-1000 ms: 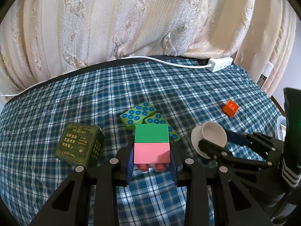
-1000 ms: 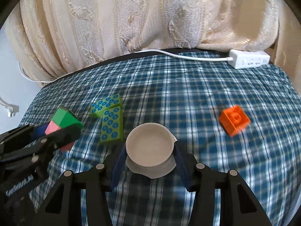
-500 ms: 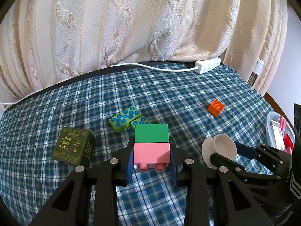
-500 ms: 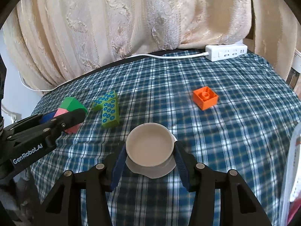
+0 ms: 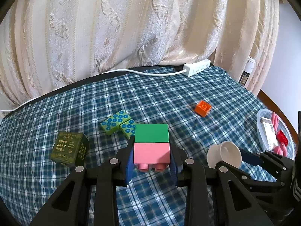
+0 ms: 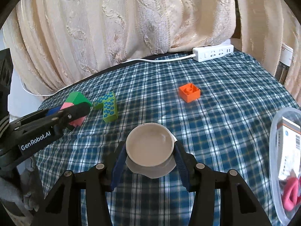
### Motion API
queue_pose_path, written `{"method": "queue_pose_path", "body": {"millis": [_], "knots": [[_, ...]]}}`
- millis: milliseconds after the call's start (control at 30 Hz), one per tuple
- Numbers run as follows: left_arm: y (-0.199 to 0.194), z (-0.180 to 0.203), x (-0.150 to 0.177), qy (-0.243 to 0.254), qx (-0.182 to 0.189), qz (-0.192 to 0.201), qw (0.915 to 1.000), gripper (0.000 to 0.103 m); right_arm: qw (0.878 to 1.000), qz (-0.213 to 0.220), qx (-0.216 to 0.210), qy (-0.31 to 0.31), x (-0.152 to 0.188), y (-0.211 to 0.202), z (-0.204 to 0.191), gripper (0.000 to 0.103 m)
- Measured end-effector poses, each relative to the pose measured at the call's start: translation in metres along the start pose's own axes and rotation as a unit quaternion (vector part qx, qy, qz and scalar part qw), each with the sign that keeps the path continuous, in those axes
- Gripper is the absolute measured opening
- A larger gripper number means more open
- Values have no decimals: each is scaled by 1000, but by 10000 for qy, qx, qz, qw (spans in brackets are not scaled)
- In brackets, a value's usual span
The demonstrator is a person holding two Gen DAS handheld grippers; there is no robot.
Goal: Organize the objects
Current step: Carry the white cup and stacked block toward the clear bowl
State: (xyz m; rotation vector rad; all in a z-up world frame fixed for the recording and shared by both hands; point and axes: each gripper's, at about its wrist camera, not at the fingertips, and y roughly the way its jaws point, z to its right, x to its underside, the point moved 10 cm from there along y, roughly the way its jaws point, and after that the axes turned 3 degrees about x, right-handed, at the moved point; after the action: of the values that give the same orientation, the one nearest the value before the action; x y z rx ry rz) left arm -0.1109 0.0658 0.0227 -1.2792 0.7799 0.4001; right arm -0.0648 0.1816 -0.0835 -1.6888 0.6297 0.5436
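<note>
My left gripper [image 5: 151,157] is shut on a stacked pink-and-green brick [image 5: 151,145], held above the plaid cloth; that brick [image 6: 75,105] also shows at the left of the right wrist view. My right gripper [image 6: 149,150] is shut on a small white cup [image 6: 149,146], mouth up, also seen as the white cup [image 5: 224,155] from the left wrist. An orange brick [image 5: 202,108] lies alone on the cloth, far right of centre. Two green blocks with blue dots [image 5: 118,125] lie in an L beyond the left gripper.
A dark green box with gold print [image 5: 69,151] stands at the left. A clear plastic tub [image 6: 276,150] with a white carton and pink items sits at the right edge. A white power strip [image 6: 213,52] and cord lie at the back by the cream curtain.
Both grippers have shifted right and slightly up with their loads; the table objects slid left in both views and the plastic tub came into sight at the right.
</note>
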Motion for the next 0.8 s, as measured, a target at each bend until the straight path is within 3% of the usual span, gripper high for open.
{"method": "queue_pose_path", "body": {"millis": [800], "knots": [[-15,39,4,385,163,130,9990,32,9985,278,224,417,16,-46,38,53]]}}
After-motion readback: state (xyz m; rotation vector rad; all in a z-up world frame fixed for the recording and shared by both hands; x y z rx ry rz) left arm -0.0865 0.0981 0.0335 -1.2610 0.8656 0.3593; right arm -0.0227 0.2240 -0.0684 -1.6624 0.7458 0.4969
